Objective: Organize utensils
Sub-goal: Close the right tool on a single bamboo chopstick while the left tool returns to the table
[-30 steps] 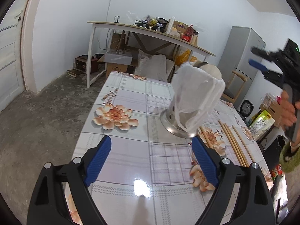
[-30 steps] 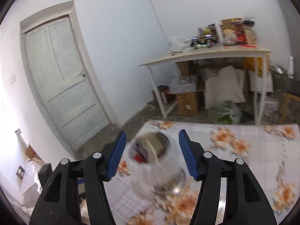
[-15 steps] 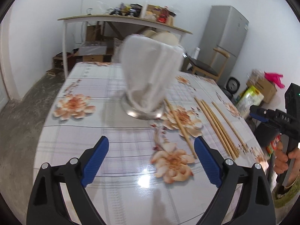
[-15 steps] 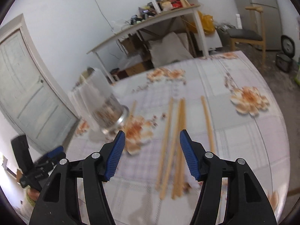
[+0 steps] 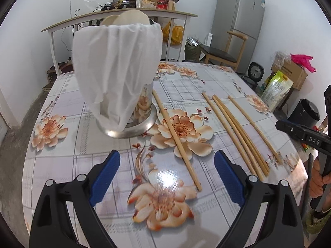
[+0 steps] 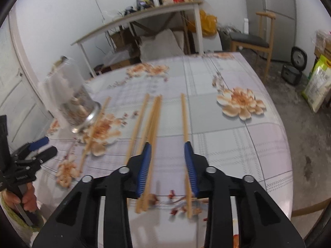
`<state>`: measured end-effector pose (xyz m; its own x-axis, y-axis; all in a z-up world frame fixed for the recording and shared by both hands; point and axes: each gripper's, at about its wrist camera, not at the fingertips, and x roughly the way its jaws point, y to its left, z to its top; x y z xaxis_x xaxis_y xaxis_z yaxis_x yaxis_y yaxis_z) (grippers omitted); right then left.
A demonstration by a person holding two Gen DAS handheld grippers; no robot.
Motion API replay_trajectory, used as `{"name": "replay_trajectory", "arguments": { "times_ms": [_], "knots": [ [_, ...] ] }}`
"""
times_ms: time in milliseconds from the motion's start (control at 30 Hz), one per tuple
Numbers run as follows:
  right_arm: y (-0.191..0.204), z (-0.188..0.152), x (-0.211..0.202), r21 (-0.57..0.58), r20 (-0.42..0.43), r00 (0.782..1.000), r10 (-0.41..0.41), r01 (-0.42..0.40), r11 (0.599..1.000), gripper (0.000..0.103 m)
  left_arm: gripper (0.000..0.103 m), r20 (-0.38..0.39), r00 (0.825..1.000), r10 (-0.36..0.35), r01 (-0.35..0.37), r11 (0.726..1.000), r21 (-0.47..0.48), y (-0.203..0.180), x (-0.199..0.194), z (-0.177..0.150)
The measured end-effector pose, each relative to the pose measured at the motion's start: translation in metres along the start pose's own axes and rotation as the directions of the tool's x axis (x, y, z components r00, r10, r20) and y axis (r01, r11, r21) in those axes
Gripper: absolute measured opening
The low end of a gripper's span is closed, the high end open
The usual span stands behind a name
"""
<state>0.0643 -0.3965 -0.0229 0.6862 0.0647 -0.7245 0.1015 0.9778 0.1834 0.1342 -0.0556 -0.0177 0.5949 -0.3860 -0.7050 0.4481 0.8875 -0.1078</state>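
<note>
Five wooden chopsticks (image 5: 238,132) are lying loose on the floral-cloth surface (image 5: 62,155), running near to far. One (image 5: 175,138) is sitting apart, just beside the metal utensil holder (image 5: 128,122), w/ a white cloth (image 5: 115,68) draped over it; the holder is standing upright towards the surface's left side.

Left tongs (image 5: 165,177) are hovering above the surface, jaws spread wide, nothing btwn them, the lone chopstick's near end lying below the gap.

Right tongs (image 6: 168,165) are pointing down over the other four chopsticks (image 6: 153,115); jaws are closing, half-narrowed, gripping nothing. The rightmost stick (image 6: 184,115) is lying under the right finger, the bunched sticks under the left one.
</note>
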Motion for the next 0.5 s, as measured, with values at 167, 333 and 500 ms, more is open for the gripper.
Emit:
{"name": "replay_trajectory", "arguments": {
  "times_ms": [167, 333, 500],
  "knots": [
    [-0.003, -0.003, 0.024, -0.033, -0.053, 0.998, -0.03, 0.029, 0.999, 0.02, 0.09, -0.044, 0.999, 0.031, -0.03, 0.999, 0.024, -0.008, 0.026, 0.012],
    [-0.005, -0.006, 0.039, -0.058, -0.084, 0.994, -0.068, 0.063, 0.996, 0.015, 0.077, -0.105, 0.993, 0.05, -0.043, 0.997, 0.067, -0.019, 0.053, 0.016],
    [-0.008, -0.009, 0.047, -0.048, -0.106, 0.992, -0.069, 0.065, 0.997, 0.012, 0.061, -0.16, 0.984, 0.082, -0.064, 0.992, 0.113, -0.027, 0.076, 0.015]
  ]
}}
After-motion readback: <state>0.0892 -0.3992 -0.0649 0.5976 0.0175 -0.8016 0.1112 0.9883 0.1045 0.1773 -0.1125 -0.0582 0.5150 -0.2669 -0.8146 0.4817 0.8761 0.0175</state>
